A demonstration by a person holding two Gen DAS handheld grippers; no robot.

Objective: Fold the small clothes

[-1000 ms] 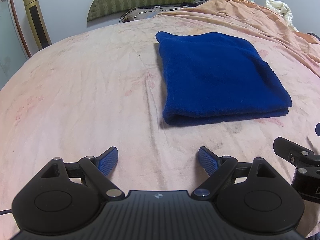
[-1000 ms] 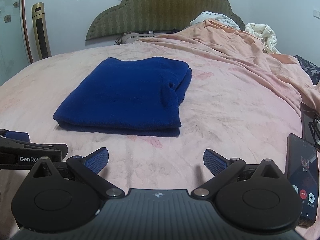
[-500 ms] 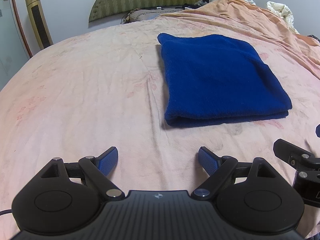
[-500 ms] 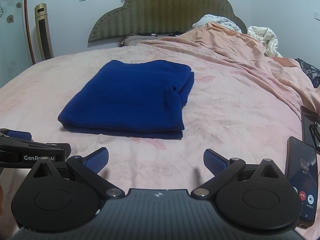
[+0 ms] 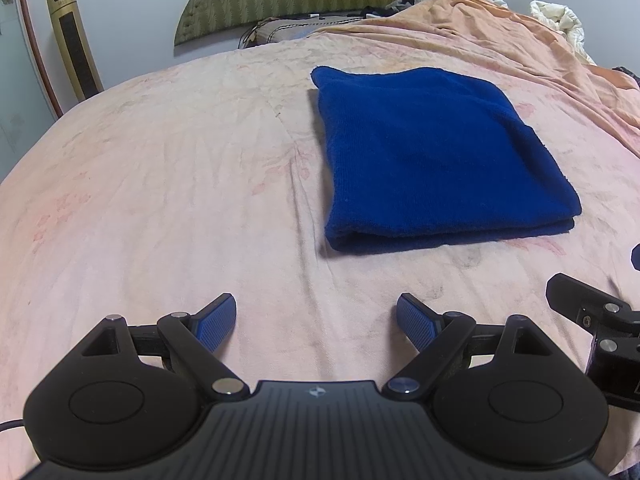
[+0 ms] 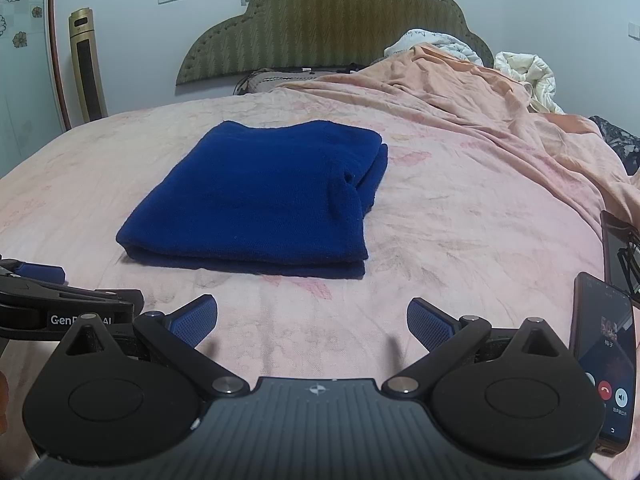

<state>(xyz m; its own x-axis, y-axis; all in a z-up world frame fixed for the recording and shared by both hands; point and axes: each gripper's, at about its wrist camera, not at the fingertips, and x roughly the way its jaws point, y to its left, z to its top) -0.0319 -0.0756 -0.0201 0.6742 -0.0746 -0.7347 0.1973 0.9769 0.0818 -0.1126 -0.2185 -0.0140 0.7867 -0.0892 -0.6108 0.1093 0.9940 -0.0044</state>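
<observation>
Blue garment (image 5: 436,152) folded into flat rectangle, lying on pink sheet (image 5: 160,184), well short of headboard (image 6: 332,20). Left gripper (image 5: 316,322) nearer than garment, jaws spread wide, nothing between, clear of cloth. Right gripper (image 6: 312,322) likewise released, empty, just short of garment's near edge. Phone (image 6: 604,364) right of garment, screen lit.
</observation>
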